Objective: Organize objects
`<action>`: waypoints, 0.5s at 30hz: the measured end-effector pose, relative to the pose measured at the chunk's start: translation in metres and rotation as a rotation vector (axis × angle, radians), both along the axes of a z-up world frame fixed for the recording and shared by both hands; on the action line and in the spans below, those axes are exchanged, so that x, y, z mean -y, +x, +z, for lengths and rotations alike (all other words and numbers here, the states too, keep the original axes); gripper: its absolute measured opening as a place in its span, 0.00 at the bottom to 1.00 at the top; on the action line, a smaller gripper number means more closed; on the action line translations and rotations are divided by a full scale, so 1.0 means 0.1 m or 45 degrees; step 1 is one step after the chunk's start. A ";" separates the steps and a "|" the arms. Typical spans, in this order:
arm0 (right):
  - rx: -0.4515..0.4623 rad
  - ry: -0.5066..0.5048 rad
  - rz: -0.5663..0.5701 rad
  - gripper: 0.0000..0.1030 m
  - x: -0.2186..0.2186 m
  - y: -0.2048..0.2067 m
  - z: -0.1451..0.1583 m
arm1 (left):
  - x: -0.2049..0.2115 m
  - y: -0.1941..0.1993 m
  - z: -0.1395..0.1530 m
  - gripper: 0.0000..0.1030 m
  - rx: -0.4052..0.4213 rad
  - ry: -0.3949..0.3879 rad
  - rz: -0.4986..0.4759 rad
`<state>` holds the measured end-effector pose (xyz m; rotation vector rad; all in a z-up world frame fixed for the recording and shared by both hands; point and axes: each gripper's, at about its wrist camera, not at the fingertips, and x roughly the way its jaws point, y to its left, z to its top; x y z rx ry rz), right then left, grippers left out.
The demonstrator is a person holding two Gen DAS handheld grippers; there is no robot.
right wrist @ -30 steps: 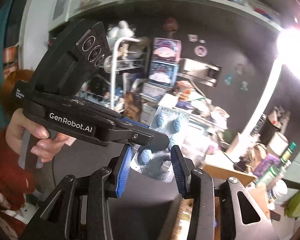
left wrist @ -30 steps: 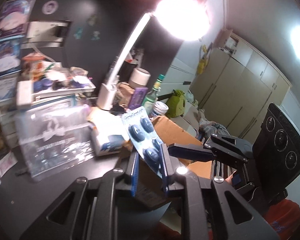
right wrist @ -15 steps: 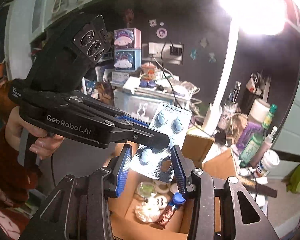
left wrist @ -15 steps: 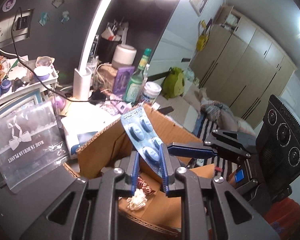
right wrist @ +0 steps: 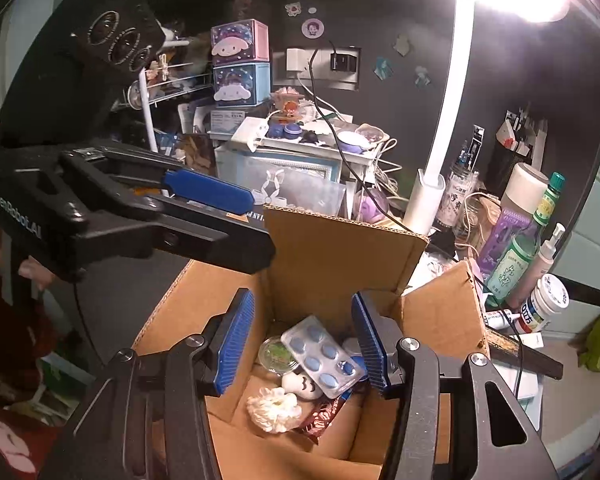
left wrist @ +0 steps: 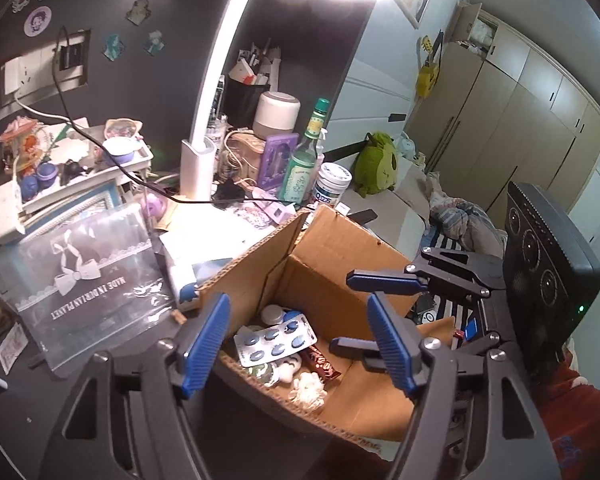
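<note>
A silver blister pack of blue pills [left wrist: 275, 340] lies loose in an open cardboard box [left wrist: 328, 248], on top of small items. It also shows in the right wrist view [right wrist: 323, 356], inside the same box [right wrist: 340, 252]. My left gripper [left wrist: 300, 346] is open and empty above the box. My right gripper [right wrist: 304, 346] is open and empty above the box too, and shows in the left wrist view [left wrist: 364, 312]. The left gripper shows in the right wrist view [right wrist: 236, 220].
In the box lie a white flower [right wrist: 275, 408], a small white figure [right wrist: 302, 386], a round green-lidded case [right wrist: 277, 354] and a brown wrapper [left wrist: 320, 362]. Beside it stand a green bottle [left wrist: 304, 160], a white jar [left wrist: 332, 184], a lamp base [left wrist: 198, 168] and a clear pouch [left wrist: 88, 276].
My left gripper opened and let go of the blister pack, which dropped into the box. Both grippers moved closer over the box. The right gripper opened wider.
</note>
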<state>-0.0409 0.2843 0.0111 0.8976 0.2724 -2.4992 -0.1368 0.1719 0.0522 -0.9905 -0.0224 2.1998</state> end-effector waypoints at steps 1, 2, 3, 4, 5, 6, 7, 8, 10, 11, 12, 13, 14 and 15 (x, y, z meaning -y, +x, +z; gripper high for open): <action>0.001 0.000 0.000 0.46 0.00 0.00 0.00 | 0.02 0.02 0.01 0.70 -0.008 0.000 0.006; 0.003 0.003 0.001 0.46 0.01 -0.01 0.00 | 0.06 0.04 0.03 0.71 -0.018 0.003 0.014; 0.005 0.005 0.002 0.46 0.02 -0.01 0.01 | 0.10 0.05 0.04 0.73 -0.025 0.007 0.024; 0.005 0.005 0.002 0.46 0.02 -0.02 0.01 | 0.14 0.07 0.05 0.75 -0.034 0.010 0.037; 0.003 0.009 0.001 0.47 0.03 -0.02 0.02 | 0.18 0.10 0.07 0.76 -0.048 0.007 0.057; -0.002 0.015 -0.002 0.50 0.04 -0.01 0.04 | 0.21 0.12 0.08 0.77 -0.060 0.004 0.067; -0.008 0.020 -0.005 0.52 0.05 -0.02 0.05 | 0.26 0.15 0.10 0.78 -0.074 0.001 0.077; -0.016 0.025 -0.011 0.57 0.05 -0.01 0.06 | 0.29 0.18 0.12 0.79 -0.085 -0.002 0.088; -0.035 0.031 -0.019 0.58 0.06 0.01 0.10 | 0.36 0.25 0.15 0.81 -0.109 -0.020 0.116; -0.042 0.033 -0.023 0.58 0.06 0.01 0.11 | 0.39 0.28 0.16 0.83 -0.120 -0.025 0.126; -0.052 0.035 -0.025 0.59 0.07 0.02 0.14 | 0.41 0.30 0.18 0.85 -0.134 -0.030 0.138; -0.060 0.034 -0.025 0.61 0.08 0.03 0.16 | 0.45 0.35 0.19 0.87 -0.153 -0.034 0.157; -0.069 0.033 -0.026 0.64 0.08 0.04 0.18 | 0.48 0.37 0.20 0.88 -0.166 -0.035 0.171; -0.079 0.030 -0.025 0.67 0.08 0.04 0.20 | 0.50 0.40 0.21 0.90 -0.180 -0.036 0.185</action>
